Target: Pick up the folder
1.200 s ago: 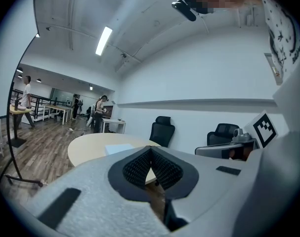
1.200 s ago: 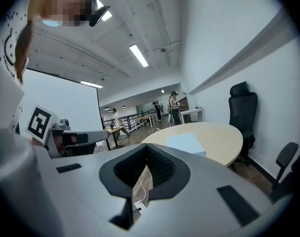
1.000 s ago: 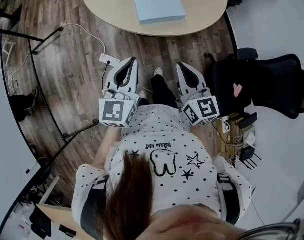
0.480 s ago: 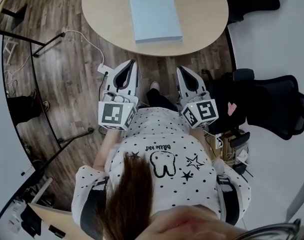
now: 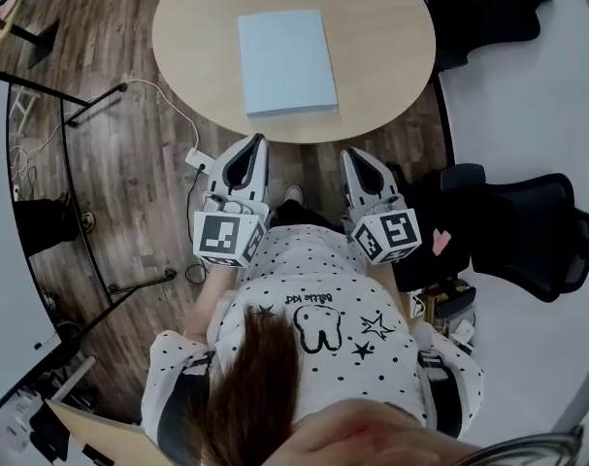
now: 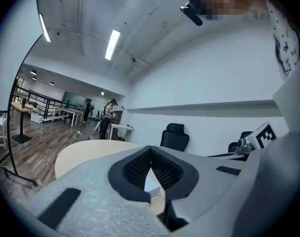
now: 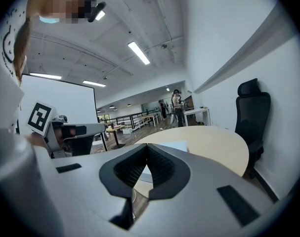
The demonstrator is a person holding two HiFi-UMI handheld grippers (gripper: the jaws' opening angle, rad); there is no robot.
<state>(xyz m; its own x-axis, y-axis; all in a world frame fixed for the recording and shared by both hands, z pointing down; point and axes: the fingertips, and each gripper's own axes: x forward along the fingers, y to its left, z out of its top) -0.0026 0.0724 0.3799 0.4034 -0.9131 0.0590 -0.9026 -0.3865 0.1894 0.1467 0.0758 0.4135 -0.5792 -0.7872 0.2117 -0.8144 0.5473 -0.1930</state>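
Note:
A pale blue folder (image 5: pixel 286 62) lies flat on a round light-wood table (image 5: pixel 391 37), toward its near side. Both grippers are held side by side in front of the person, short of the table's near edge and pointing at it. My left gripper (image 5: pixel 257 140) is shut and holds nothing. My right gripper (image 5: pixel 349 153) is shut too, also with nothing in it. In the right gripper view the folder (image 7: pixel 175 146) shows just past the closed jaws, on the table (image 7: pixel 216 144). In the left gripper view a sliver of the folder (image 6: pixel 152 187) shows behind the jaws.
Black office chairs (image 5: pixel 527 231) stand at the right of the table, another (image 5: pixel 488 8) at the far right. A curved black railing (image 5: pixel 76 178) and white cables with a power strip (image 5: pixel 195 158) lie on the wood floor at the left. People stand far off (image 6: pixel 108 117).
The person has walked toward the table with both shut grippers; the table and folder have come closer and now show fully in the head view.

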